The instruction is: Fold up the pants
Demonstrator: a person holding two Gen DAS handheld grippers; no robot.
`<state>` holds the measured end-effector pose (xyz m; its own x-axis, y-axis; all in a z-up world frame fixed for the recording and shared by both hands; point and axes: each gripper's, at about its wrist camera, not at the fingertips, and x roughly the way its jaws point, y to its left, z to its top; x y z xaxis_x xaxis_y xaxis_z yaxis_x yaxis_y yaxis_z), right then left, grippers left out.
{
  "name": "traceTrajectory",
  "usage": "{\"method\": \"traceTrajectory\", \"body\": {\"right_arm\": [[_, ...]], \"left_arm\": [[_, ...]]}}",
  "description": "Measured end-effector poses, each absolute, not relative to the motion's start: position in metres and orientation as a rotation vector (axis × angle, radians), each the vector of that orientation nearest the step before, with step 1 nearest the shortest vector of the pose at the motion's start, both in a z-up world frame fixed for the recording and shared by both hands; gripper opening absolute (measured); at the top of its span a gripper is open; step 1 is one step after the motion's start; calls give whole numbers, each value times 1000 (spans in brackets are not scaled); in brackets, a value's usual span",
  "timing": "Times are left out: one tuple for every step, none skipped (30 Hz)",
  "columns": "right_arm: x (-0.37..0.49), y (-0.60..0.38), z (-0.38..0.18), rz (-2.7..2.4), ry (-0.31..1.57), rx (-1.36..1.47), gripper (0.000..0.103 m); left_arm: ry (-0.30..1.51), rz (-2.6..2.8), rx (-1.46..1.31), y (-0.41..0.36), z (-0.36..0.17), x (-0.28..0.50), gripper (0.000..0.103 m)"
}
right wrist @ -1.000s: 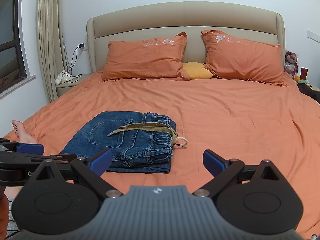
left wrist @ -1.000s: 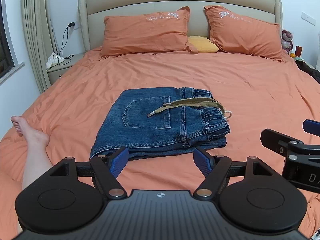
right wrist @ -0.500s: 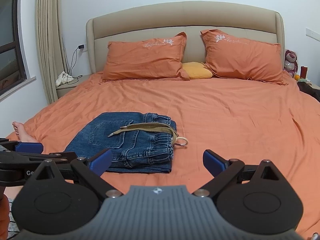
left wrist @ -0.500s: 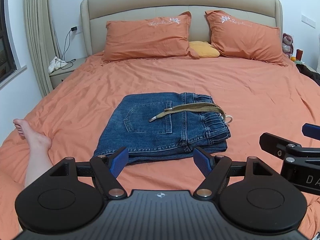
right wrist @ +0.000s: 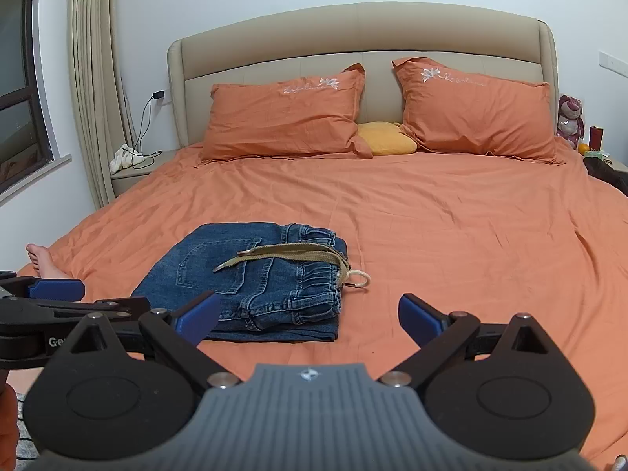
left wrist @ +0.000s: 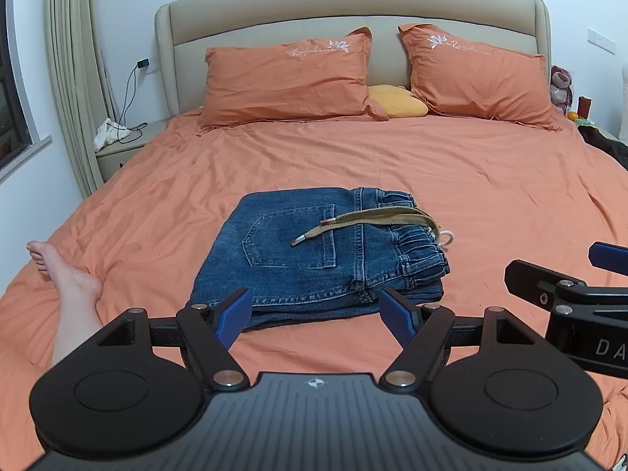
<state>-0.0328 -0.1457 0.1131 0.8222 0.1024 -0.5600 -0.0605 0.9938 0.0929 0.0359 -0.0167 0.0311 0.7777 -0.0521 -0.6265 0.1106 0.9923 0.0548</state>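
Lying in a compact folded stack, the jeans (left wrist: 322, 251) are sitting in the middle of the left wrist frame and toward the lower left of the right wrist frame (right wrist: 251, 278), on the orange bedsheet (left wrist: 490, 196). A khaki drawstring (left wrist: 365, 221) is trailing across the top of the stack, with its white loop poking out at the waistband side. Both claws are hanging released and empty: the left gripper (left wrist: 316, 316) is spreading its blue pads wide at the lower centre of its frame, just short of the stack's near edge, and the right gripper (right wrist: 308, 314) is gaping the same way, off to the right of the denim. Over the last second both views are rising and drawing back a little, so the jeans are sliding lower and looking smaller, while the stack itself is staying unchanged. That retreat is suggesting the folding is essentially finished, with only the loose drawstring possibly wanting tucking
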Motion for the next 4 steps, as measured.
{"method": "traceTrajectory", "body": {"right_arm": [[-33,-146,113,86,599,72,93],[-33,-146,114,86,598,72,93],[-33,-146,114,86,598,72,93],[-33,-146,114,87,598,72,93]], "left_arm": [[673,-87,91,-17,31,36,87],[672,-85,91,-16,31,36,87],[671,-85,93,-17,32,36,87],[668,-86,95,-16,32,36,87]]}}
